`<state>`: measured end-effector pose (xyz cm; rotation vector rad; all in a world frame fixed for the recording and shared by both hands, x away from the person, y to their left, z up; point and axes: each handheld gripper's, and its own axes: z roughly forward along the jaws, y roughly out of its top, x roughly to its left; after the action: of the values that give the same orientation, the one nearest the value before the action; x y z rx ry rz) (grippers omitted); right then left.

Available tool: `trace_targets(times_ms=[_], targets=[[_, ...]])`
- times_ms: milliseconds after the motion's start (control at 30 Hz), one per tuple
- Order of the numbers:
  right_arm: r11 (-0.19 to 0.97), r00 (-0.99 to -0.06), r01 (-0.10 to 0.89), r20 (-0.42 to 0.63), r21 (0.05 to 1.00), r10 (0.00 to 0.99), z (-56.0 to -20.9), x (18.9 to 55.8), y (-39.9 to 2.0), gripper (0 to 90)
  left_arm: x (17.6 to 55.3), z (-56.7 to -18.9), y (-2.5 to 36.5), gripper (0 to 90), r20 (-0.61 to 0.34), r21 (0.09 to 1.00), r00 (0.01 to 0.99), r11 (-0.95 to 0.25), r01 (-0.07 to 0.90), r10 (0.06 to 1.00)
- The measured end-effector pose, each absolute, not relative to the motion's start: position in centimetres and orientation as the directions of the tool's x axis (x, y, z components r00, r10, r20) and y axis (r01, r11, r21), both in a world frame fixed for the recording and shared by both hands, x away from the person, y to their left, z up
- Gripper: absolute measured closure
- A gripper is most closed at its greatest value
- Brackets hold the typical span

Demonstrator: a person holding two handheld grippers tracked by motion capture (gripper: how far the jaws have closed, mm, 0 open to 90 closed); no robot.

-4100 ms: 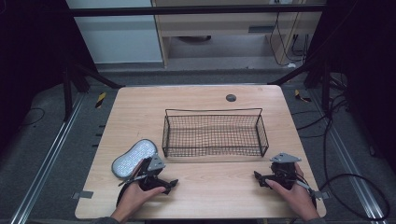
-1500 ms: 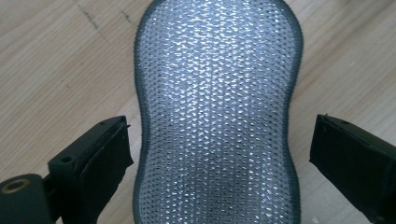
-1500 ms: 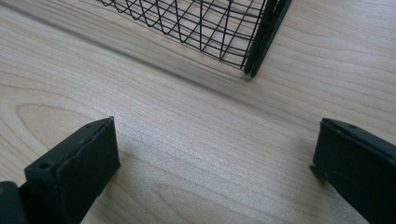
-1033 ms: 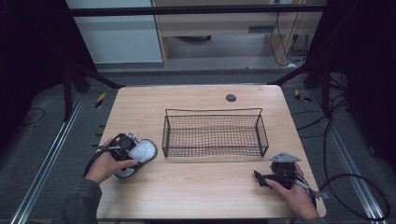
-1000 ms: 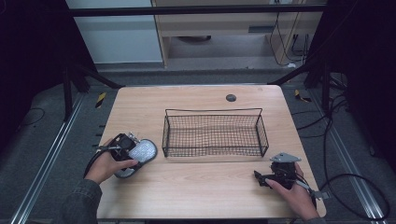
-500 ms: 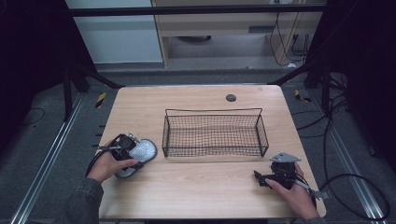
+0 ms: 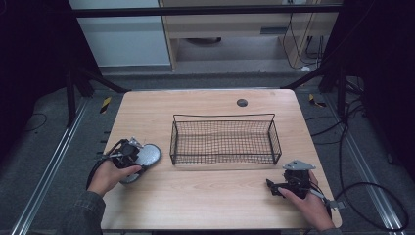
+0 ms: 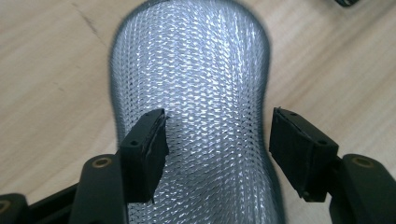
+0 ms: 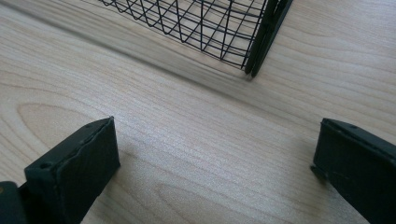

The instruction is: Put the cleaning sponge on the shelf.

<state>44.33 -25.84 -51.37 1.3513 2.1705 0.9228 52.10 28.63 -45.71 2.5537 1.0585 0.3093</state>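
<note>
A silvery mesh-textured oval pad (image 7: 149,154) lies flat on the wooden table (image 7: 205,196), left of a black wire basket (image 7: 222,117). My left gripper (image 7: 132,152) sits over the pad's near end, held by a hand. In the left gripper view its jaws stand open on either side of the pad (image 8: 196,70), the left gripper (image 8: 217,126) not closed on it. My right gripper (image 7: 272,186) rests at the front right of the table, jaws pointing left. In the right gripper view the right gripper (image 9: 215,135) is open over bare wood, with the basket's corner (image 9: 254,42) ahead.
A small dark round disc (image 7: 242,102) sits on the table behind the basket. The basket looks to hold nothing. Dark metal frame legs and cables stand around the table on the grey floor.
Since four seconds ago my left gripper has gone from the table's front to the silvery pad. Over the last second it barely shifts. The right gripper stays put.
</note>
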Motion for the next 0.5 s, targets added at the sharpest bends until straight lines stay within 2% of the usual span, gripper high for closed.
trace_targets(times_ms=[133,400,500], targets=[[0.307,-0.439,0.619,-0.006,0.722,0.898,-51.37,44.33,-25.84,0.4,52.15,-45.79,28.84,30.9,0.048,0.414,0.684,-0.638,0.65,0.728],[0.307,-0.439,0.62,-0.005,0.722,0.898,-51.37,44.33,-25.84,0.4,52.63,-46.05,29.23,8.5,0.094,0.42,0.657,-0.628,0.655,0.748],[0.307,-0.44,0.619,-0.004,0.723,0.898,-51.38,44.34,-25.84,0.4,53.11,-46.52,29.31,3.6,0.087,0.416,0.632,-0.604,0.68,0.77]])
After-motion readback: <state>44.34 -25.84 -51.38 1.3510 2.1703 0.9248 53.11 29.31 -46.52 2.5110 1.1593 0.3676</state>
